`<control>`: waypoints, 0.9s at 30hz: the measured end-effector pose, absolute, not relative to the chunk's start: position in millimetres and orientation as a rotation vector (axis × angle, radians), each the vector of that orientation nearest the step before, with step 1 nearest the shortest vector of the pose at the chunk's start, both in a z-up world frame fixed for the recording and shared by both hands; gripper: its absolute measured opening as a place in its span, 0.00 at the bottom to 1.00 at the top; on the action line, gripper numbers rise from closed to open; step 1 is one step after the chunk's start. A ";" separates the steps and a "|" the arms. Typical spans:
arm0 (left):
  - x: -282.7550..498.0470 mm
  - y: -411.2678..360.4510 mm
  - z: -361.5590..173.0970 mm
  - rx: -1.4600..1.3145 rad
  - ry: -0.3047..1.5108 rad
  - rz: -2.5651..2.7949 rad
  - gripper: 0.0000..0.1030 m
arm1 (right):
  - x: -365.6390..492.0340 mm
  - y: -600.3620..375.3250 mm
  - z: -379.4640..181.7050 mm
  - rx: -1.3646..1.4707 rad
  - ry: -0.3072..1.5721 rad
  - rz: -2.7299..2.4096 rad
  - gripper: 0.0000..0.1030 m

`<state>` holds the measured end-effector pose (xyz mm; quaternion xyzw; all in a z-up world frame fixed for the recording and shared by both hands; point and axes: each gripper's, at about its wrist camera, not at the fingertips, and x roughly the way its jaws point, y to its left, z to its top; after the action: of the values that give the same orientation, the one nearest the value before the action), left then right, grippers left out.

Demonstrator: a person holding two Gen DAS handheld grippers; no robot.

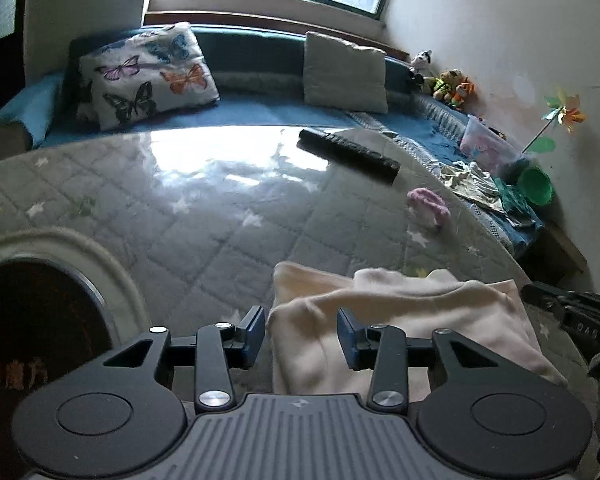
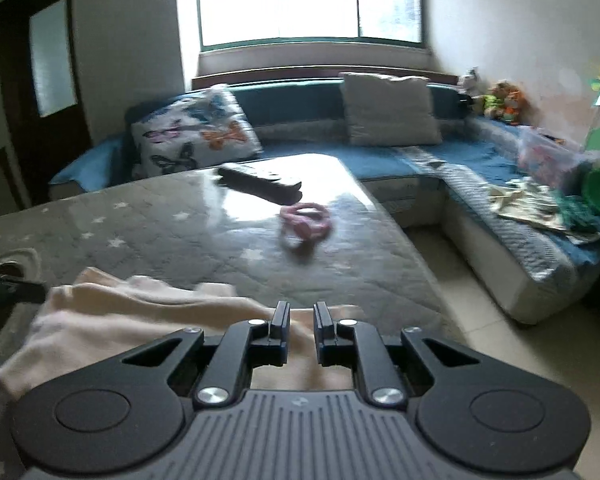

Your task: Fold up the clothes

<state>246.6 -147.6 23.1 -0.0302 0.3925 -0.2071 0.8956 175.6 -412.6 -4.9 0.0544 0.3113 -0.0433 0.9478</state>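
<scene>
Two hand-held grippers were in my hands. My left hand-held gripper [image 1: 301, 334] stood with its jaws apart around the near left edge of the cream garment [image 1: 400, 316], the blue pads [image 1: 255, 332] not pressing on the cloth. My right hand-held gripper [image 2: 301, 330] had its jaws drawn nearly together, a narrow gap between them, over the garment's right end; I could not tell whether any cloth was pinched there. That garment lay rumpled on the near part of the surface [image 1: 204, 216], a glossy quilted grey cover with white stars. Farther out on it lay a pink scrunchie [image 2: 305, 222], then a black remote control [image 2: 260, 185]. Beyond stood a blue sofa [image 2: 380, 160] with a butterfly pillow [image 2: 196, 136] and a plain grey one [image 2: 390, 109], under a bright window [image 2: 312, 0].
</scene>
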 end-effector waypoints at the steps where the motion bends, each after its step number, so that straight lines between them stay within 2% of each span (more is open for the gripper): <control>1: 248.3 -151.0 22.1 -0.061 0.815 -0.440 0.41 | 179.6 -409.4 -5.4 0.116 0.636 -0.069 0.12; 17: 275.8 -188.9 -7.2 0.044 0.832 -0.474 0.39 | 220.2 -383.0 -33.0 0.130 0.691 -0.016 0.15; 18: 275.5 -190.0 -8.0 0.051 0.830 -0.472 0.40 | 220.5 -383.2 -33.6 0.131 0.690 -0.017 0.18; 20: 273.9 -191.2 -7.9 0.063 0.826 -0.471 0.42 | 217.6 -381.3 -31.1 0.122 0.683 -0.016 0.31; 21: 272.7 -190.9 -6.3 0.065 0.824 -0.470 0.42 | 215.9 -380.2 -29.7 0.117 0.680 -0.015 0.34; 24: 266.5 -189.7 -0.8 0.071 0.813 -0.467 0.46 | 209.6 -377.4 -24.7 0.104 0.670 -0.019 0.37; 27: 258.1 -188.7 4.6 0.084 0.798 -0.464 0.53 | 200.4 -377.4 -19.7 0.117 0.663 -0.016 0.43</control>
<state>258.1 -188.7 4.6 0.0406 0.3849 -0.2240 0.8945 200.4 -377.4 -19.7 0.0573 0.3253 -0.0078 0.9438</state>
